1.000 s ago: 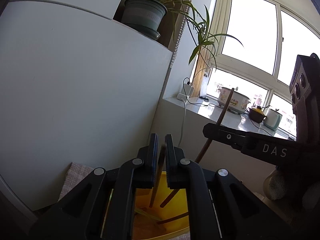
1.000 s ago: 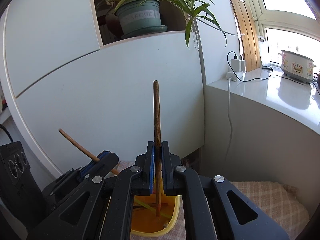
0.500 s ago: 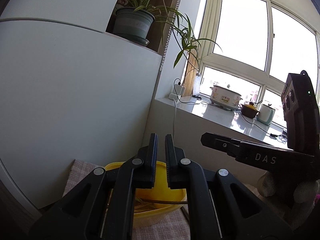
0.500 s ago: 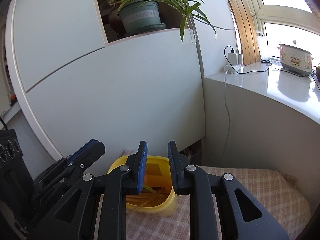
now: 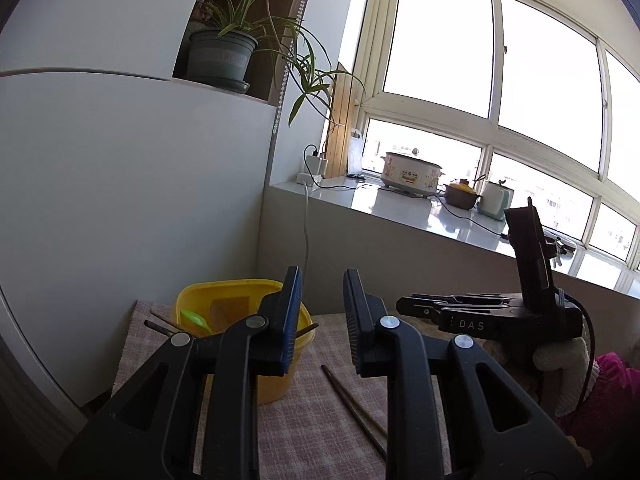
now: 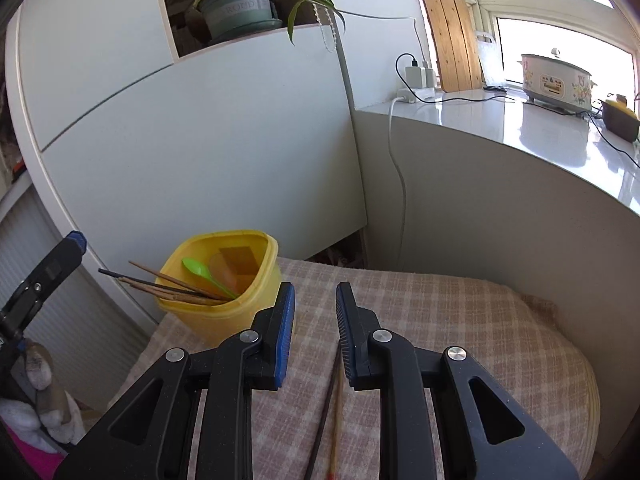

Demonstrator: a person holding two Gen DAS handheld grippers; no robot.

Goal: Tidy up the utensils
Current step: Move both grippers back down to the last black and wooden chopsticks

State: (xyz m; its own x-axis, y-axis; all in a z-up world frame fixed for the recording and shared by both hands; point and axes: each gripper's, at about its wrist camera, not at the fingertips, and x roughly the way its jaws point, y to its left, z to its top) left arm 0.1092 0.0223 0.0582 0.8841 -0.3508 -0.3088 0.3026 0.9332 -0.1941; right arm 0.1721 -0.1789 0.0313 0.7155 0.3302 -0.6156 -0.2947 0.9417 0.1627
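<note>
A yellow tub [image 6: 224, 322] stands at the back left of the checked cloth [image 6: 460, 320]. It holds several brown chopsticks [image 6: 160, 285] and a green spoon [image 6: 200, 270], all leaning out to the left. Two more chopsticks [image 6: 332, 408] lie flat on the cloth, just below my right gripper [image 6: 315, 300], which is open and empty. In the left wrist view my left gripper [image 5: 320, 292] hovers in front of the tub [image 5: 276, 384]. Its jaws are opening with nothing between them. The loose chopsticks [image 5: 352, 400] lie to its lower right, under the right gripper [image 5: 404, 305].
A white cabinet [image 6: 200, 152] rises right behind the tub, with a potted plant [image 6: 236, 12] in its niche. At the right a counter [image 6: 540, 128] carries a cooker [image 6: 556, 80] and a hanging cable [image 6: 396, 168]. A gloved hand [image 5: 568, 364] holds the right gripper.
Both grippers held a chopstick upright over the tub, then let go. Both have since drawn back from the tub, and their jaws stand apart.
</note>
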